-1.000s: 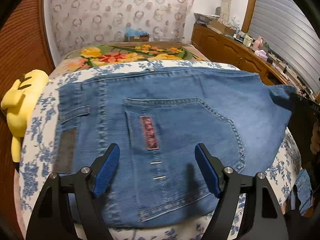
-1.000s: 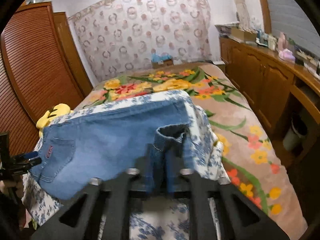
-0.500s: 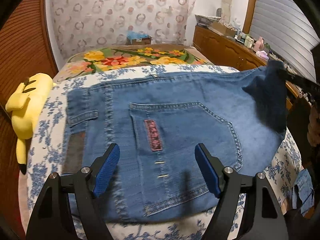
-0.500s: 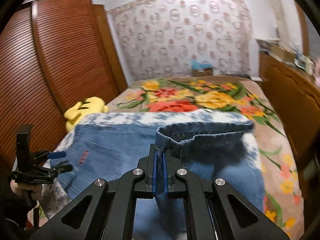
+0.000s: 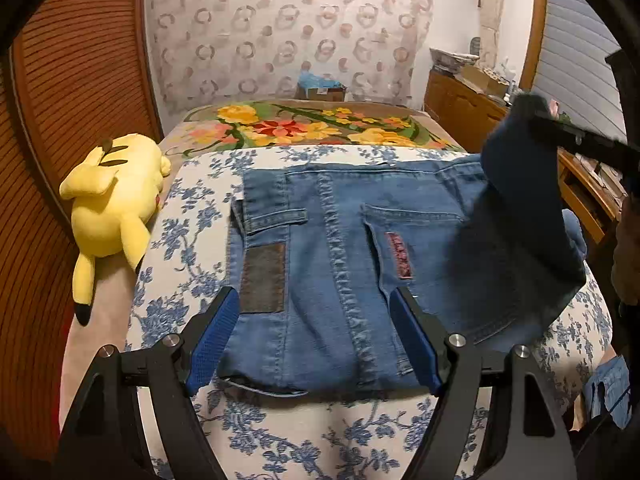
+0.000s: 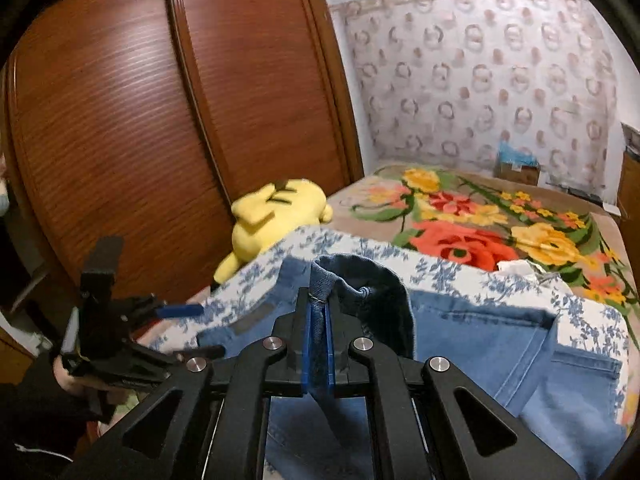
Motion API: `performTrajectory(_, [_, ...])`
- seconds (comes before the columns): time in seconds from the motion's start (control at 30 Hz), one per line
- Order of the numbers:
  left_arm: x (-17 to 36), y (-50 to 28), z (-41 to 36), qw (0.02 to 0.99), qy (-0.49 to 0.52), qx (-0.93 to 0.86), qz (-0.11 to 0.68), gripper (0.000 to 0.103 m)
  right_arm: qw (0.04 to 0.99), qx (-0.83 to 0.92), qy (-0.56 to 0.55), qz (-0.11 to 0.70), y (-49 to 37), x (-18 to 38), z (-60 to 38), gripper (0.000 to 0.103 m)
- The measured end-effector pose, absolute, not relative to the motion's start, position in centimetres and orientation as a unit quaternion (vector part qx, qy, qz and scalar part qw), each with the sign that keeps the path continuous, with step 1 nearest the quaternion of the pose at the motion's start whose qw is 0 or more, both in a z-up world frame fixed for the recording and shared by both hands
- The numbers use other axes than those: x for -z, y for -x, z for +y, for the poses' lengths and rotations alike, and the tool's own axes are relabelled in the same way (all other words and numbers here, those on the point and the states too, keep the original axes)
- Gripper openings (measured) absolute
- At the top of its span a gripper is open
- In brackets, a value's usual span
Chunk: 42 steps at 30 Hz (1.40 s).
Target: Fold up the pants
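A bed (image 5: 208,412) in blue-flowered cloth bears the jeans (image 5: 332,264) and a yellow plush toy (image 5: 116,204).

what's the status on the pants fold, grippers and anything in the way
Left gripper open above waistband end. Right gripper shut on leg hem, jaws just easing. Jeans flat, hem raised. Yellow plush beside, clear.

A home bedroom: bed (image 5: 304,128), wooden wardrobe (image 6: 120,120), plush toy (image 5: 116,196).
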<state>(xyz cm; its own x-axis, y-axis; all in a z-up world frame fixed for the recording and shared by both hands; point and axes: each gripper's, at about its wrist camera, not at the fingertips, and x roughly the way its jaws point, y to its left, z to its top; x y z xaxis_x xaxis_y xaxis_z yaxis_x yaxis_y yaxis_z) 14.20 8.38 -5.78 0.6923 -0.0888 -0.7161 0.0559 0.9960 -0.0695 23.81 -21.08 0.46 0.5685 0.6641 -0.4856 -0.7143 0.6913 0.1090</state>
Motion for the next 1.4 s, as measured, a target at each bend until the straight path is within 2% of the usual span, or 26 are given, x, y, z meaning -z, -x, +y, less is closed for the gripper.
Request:
performTrajectory(0.07, [6.1,-14.4,8.7,0.919,0.024,0.037,0.392,0.078,0.883,-0.384,0.063,0.263,-24.6,-0.1,-21.4,0.018])
performTrajectory(0.2, [6.1,-14.9,8.7,0.919,0.028,0.039,0.392,0.078,0.886,-0.372,0.074,0.266,-25.9,-0.2,-22.0,0.037])
performTrajectory(0.27, [6.1,-15.3,8.5,0.919,0.028,0.042,0.391,0.078,0.89,-0.364,0.073,0.264,-26.0,-0.5,-22.4,0.04])
performTrajectory(0.57, [6.5,-16.9,6.4,0.914,0.021,0.065,0.399,0.078,0.909,-0.303,0.058,0.279,-28.4,1.1,-22.6,0.042])
performTrajectory(0.87, [7.2,-19.6,3.2,0.907,0.016,0.107,0.408,0.078,0.903,-0.27,0.046,0.33,-26.5,2.8,-23.2,0.044])
performTrajectory(1.13, [7.7,-21.9,0.6,0.898,0.007,0.144,0.416,0.058,0.896,-0.26,0.027,0.359,-27.5,3.7,-24.3,0.045])
performTrajectory(1.4, [9.3,-22.9,-1.4,0.883,-0.017,0.164,0.44,0.054,0.882,-0.262,0.021,0.392,-28.8,4.4,-24.2,0.045])
